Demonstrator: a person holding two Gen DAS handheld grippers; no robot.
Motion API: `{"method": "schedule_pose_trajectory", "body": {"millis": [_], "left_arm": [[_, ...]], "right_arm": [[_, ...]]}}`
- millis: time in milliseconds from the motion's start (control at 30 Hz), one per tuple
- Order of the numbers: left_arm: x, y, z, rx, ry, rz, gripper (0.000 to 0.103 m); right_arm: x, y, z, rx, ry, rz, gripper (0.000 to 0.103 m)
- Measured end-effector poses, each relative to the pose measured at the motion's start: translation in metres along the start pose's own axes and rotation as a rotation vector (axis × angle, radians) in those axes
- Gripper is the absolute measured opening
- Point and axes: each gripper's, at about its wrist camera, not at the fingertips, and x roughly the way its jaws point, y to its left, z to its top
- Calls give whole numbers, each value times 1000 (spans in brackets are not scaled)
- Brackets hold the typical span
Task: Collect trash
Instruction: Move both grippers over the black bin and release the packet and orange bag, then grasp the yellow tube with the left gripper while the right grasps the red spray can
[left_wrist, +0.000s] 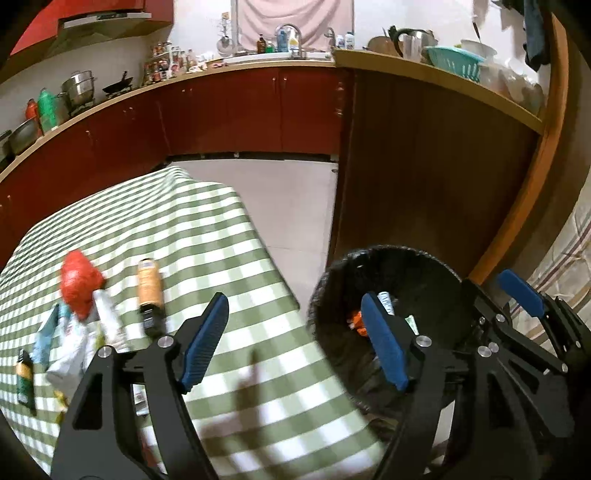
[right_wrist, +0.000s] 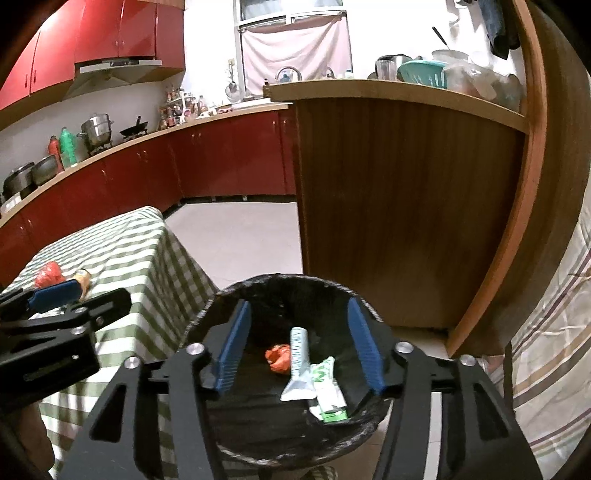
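A table draped in a green-and-white checked cloth (left_wrist: 207, 236) fills the left of the scene, and just beside its near corner stands a round waste bin lined with a black plastic bag (right_wrist: 207, 314). Inside the bin lie a white squeezed tube with pale blue lettering (right_wrist: 299, 365), a flat white-and-green wrapper (right_wrist: 328, 391) partly under the tube's flattened end, and a small crumpled orange scrap (right_wrist: 279, 358) to the left of the tube. On the cloth, well apart from the bin, more trash waits: a crumpled red plastic bag (left_wrist: 79, 284), an orange cylindrical bottle with a dark cap lying on its side (left_wrist: 149, 291), a heap of white and pale blue packets (left_wrist: 77, 339) touching the red bag, and a small dark green and orange sachet (left_wrist: 25, 380) at the left edge. The right gripper (right_wrist: 301, 347) hangs above the bin's mouth, its blue-padded jaws spread partway with nothing between them. The left gripper (left_wrist: 295, 343) hovers across the table's corner and the bin's rim, jaws set wide and empty. Its view is blurred, so the packets' print cannot be read.
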Motion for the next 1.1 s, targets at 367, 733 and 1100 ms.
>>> {"method": "schedule_pose_trajectory", "body": {"millis": [367, 733, 1100], "left_arm": [[-57, 83, -32, -96, -16, 125, 79], [-74, 151, -79, -197, 42, 231, 79], [-64, 173, -105, -233, 116, 196, 54]], "right_arm": [[-22, 68, -4, -59, 0, 128, 69], [-35, 141, -25, -175, 38, 229, 69], [-45, 174, -40, -234, 62, 264, 69]]}}
